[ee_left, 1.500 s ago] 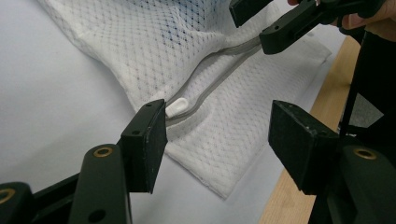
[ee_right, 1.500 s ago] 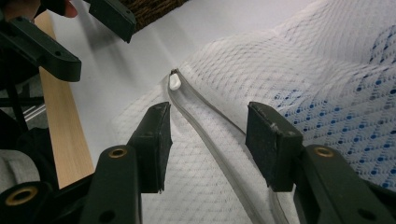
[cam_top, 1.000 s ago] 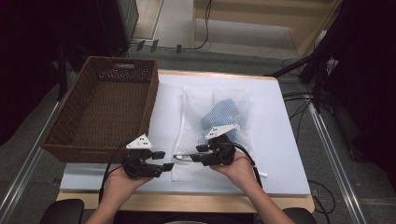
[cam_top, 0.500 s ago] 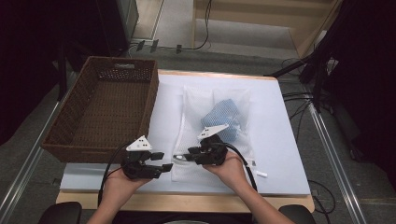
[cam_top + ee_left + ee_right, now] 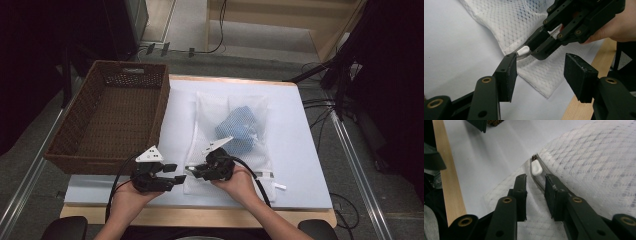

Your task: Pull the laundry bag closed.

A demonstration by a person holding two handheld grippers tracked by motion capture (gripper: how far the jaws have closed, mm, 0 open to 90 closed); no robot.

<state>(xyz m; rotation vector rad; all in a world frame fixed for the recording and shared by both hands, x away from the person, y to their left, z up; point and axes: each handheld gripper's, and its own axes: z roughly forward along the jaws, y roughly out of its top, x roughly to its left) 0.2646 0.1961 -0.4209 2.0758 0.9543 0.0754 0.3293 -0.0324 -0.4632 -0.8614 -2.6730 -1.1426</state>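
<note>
A white mesh bag (image 5: 215,107) with a blue cloth (image 5: 239,128) inside lies on the white mat. Its white zipper pull (image 5: 536,168) sits at the near left corner. My right gripper (image 5: 190,170) lies low on that corner. Its jaws have just been closing and straddle the zipper line (image 5: 535,180) with a gap left, the pull just past their tips. From the left gripper view the right gripper (image 5: 524,51) reaches in from the upper right, the pull (image 5: 523,50) at its tips. My left gripper (image 5: 177,172) faces it, open (image 5: 540,67), nothing between its pads after closing slightly.
A brown wicker basket (image 5: 100,162) stands at the left of the mat, empty inside. The table's wooden front edge (image 5: 449,182) runs just behind both hands. A white tag (image 5: 280,186) lies by the bag's near right corner. Cables trail on the floor at the right.
My right gripper has slid left and down onto the bag's near left corner, and its jaws have narrowed. The left gripper has stayed put.
</note>
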